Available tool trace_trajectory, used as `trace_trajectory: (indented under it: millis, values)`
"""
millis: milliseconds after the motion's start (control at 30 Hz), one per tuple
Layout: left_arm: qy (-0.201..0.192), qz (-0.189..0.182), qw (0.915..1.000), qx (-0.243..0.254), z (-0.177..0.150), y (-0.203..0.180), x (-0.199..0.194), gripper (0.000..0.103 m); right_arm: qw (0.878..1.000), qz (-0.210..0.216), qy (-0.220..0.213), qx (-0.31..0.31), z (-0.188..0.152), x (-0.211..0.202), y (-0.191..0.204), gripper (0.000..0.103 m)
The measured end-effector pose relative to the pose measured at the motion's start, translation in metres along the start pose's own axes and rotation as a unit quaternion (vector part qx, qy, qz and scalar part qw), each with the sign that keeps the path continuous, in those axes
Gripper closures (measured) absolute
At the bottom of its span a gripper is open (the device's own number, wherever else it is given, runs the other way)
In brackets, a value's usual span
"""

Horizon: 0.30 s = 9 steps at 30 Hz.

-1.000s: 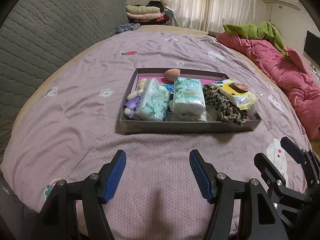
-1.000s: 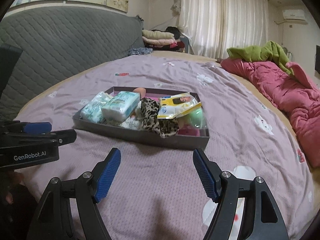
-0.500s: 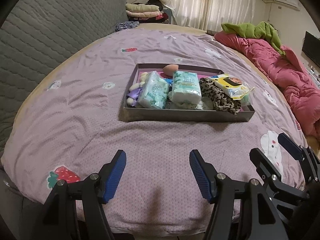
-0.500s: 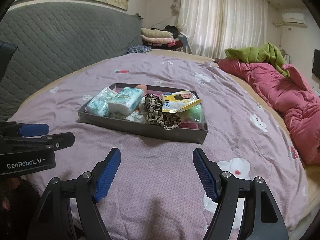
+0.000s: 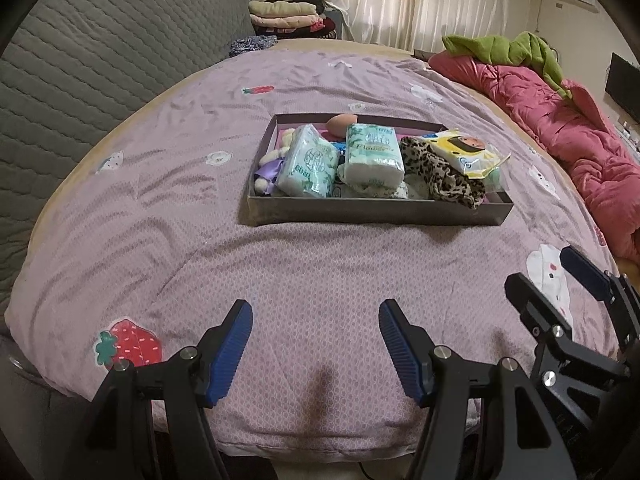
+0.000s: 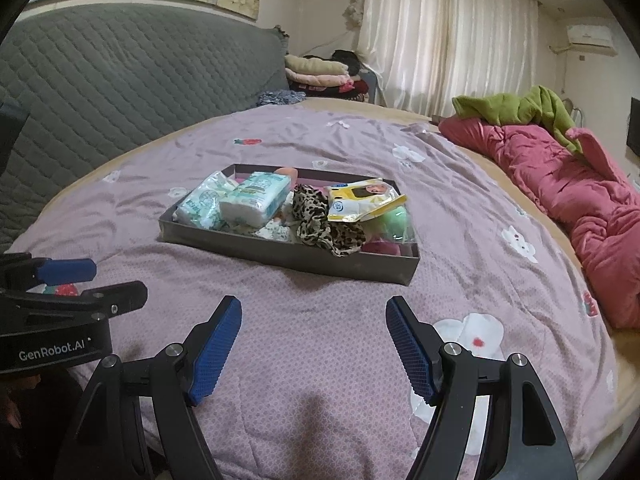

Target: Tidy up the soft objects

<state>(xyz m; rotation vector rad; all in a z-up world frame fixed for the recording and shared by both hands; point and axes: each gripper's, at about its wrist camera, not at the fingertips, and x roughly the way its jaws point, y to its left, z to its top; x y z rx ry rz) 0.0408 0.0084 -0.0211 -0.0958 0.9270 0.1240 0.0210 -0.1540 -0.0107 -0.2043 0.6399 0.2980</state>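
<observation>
A shallow dark tray (image 5: 376, 211) (image 6: 280, 255) sits mid-bed on the pink sheet. It holds two tissue packs (image 5: 374, 153) (image 6: 256, 197), a leopard-print cloth (image 5: 440, 172) (image 6: 324, 224), a yellow wipes packet (image 5: 464, 151) (image 6: 362, 199), a peach sponge (image 5: 340, 123), a small plush toy (image 5: 268, 170) and a green soft ball (image 6: 394, 218). My left gripper (image 5: 316, 332) is open and empty, near the bed's front edge, well short of the tray. My right gripper (image 6: 314, 332) is open and empty, also short of the tray. Each gripper shows in the other's view.
A grey quilted headboard (image 5: 80, 64) runs along the left. A red quilt (image 5: 560, 128) with a green garment (image 5: 504, 46) lies on the bed's right side. Folded clothes (image 5: 284, 16) are stacked at the back. The bed's front edge (image 5: 320, 450) is just below my grippers.
Both grippers have drawn back from the tray toward the bed's front edge, staying open. The tray and its contents have not moved.
</observation>
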Motion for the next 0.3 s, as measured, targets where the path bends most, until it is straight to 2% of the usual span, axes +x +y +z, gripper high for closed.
trace_trajectory:
  millis: [300]
  values:
    - [0.017, 0.002, 0.9999, 0.003, -0.005, 0.0, 0.014, 0.038, 1.0, -0.002, 0.011, 0.013, -0.004, 0.012, -0.01, 0.027]
